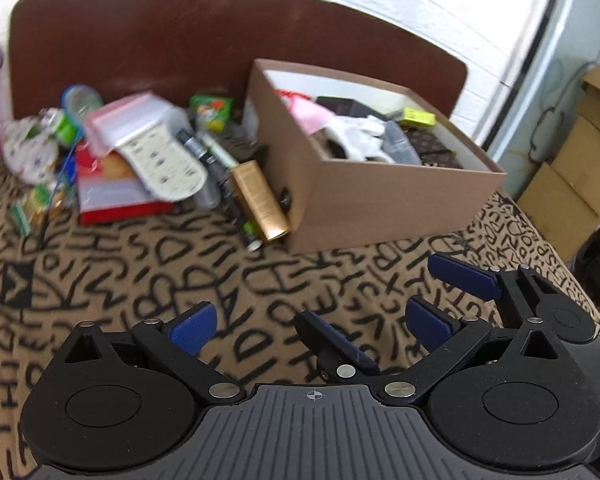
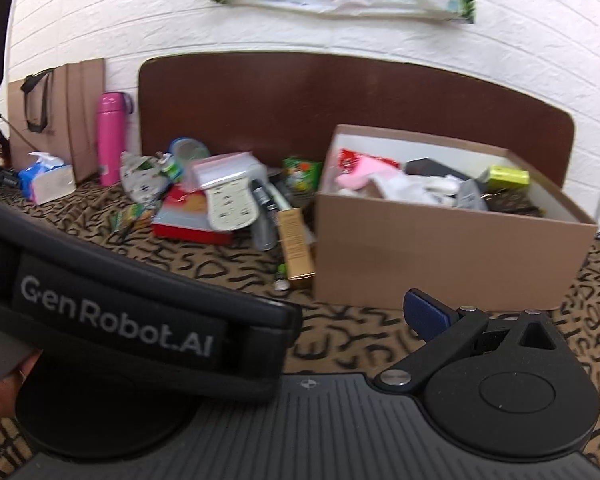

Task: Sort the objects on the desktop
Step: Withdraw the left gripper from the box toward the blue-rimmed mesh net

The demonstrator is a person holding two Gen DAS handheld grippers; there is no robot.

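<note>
Closest to me, my left gripper [image 1: 310,324] hangs low over the bench [image 1: 140,264] with its letter-print cloth. Its jaws are spread wide and hold nothing. My right gripper [image 1: 394,302] sits just in front of it and a bit to the right. Its jaws are wide apart too, and empty. The two tools are crowded. In the right wrist view the left tool's strap hides one right finger, so I would pull them apart first.

A little farther on, the gold box [image 1: 260,200] lies flat. Its right side is pressed against the wall of the cardboard box [image 1: 380,208]. I think it is the easiest thing to pick next, as it is nearest. There is no room for a finger on the wall side. So I would slide it left first, then pinch it across its thin sides.

Left of it is the pile still to sort. There are silver tubes [image 1: 204,160], a white dotted card [image 1: 160,164] on a red box [image 1: 112,204], a pink zip bag [image 1: 128,120] and a green packet [image 1: 212,112]. They overlap, so I would take top things first.

The cardboard box already holds a yellow-green box [image 1: 418,117] and some white cloth [image 1: 360,132]. I would drop new things in the free near corner.

Far left, a pink bottle [image 2: 110,140] stands by the wall.
</note>
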